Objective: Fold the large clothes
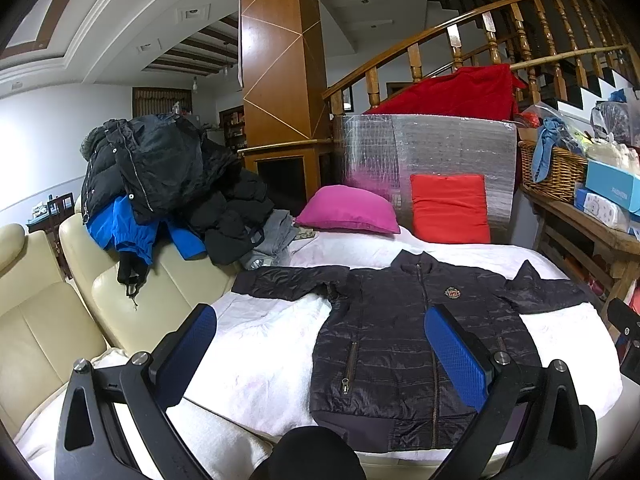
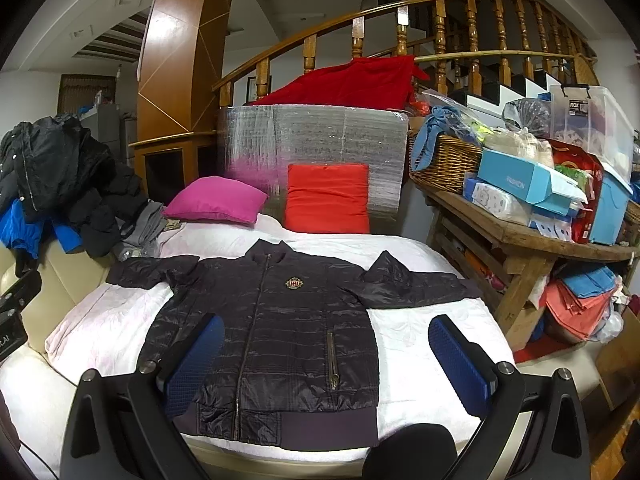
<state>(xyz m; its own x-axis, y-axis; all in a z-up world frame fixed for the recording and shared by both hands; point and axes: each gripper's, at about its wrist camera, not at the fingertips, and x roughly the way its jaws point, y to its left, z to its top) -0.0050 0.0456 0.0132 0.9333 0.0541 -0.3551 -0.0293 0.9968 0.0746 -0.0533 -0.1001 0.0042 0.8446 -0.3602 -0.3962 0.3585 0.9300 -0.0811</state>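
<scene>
Garment: a dark navy quilted zip-front jacket point(image 1: 400, 344) with a small crest badge on the chest, lying face up and zipped on a pale pink-white bed sheet point(image 1: 264, 344).
Long axis: collar at the far end toward the cushions, ribbed hem at the near edge of the bed; the body runs away from both cameras, and the two sleeves lie stretched out sideways, across that axis.
Left gripper point(image 1: 320, 360): blue-padded fingers spread wide, holding nothing, above the near bed edge; in the left wrist view the jacket body lies ahead and to the right, with the right pad over the zip side and the left pad over bare sheet.
Right gripper point(image 2: 326, 364): blue-padded fingers likewise spread and empty; in the right wrist view the jacket point(image 2: 276, 340) lies ahead and to the left, with the left pad over the hem corner and the right pad over sheet.
Nearer tool: each gripper appears closest to the hem corner and sleeve on its own side; neither touches the cloth.
Judged step: fold not yet begun; each sleeve would probably fold inward across the body.
Surroundings: a magenta pillow point(image 1: 348, 210) and an orange-red cushion point(image 1: 450, 208) beyond the collar; a heap of black and blue coats point(image 1: 160, 184) on the cream sofa at left.
</scene>
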